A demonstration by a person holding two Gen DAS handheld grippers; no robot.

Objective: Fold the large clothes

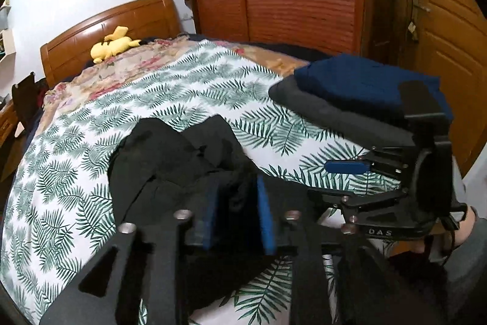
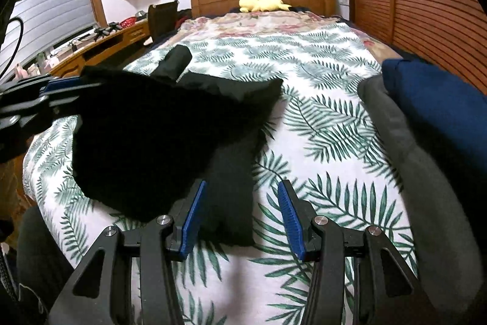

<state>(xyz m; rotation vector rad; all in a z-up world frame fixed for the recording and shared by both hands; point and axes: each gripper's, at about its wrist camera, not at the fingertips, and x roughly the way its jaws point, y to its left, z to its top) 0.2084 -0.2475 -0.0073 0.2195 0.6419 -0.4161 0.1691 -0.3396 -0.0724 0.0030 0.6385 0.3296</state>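
The black garment (image 2: 158,139) lies crumpled on the leaf-print bed cover (image 2: 328,124), left of centre frame. Its long axis runs from lower centre toward upper left, one sleeve end (image 2: 178,60) pointing to the headboard. Left tongs (image 1: 236,212): spread partway, dark cloth between the pads, grip not discernible. Right tongs (image 2: 242,218): spread, pinching nothing. Folded grey and navy clothes (image 2: 426,118) stack at right.

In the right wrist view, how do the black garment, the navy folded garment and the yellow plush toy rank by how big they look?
1. black garment, covering the most picture.
2. navy folded garment, cut off by the edge, so its full extent is unsure.
3. yellow plush toy, smallest, though it lies far off by the headboard.
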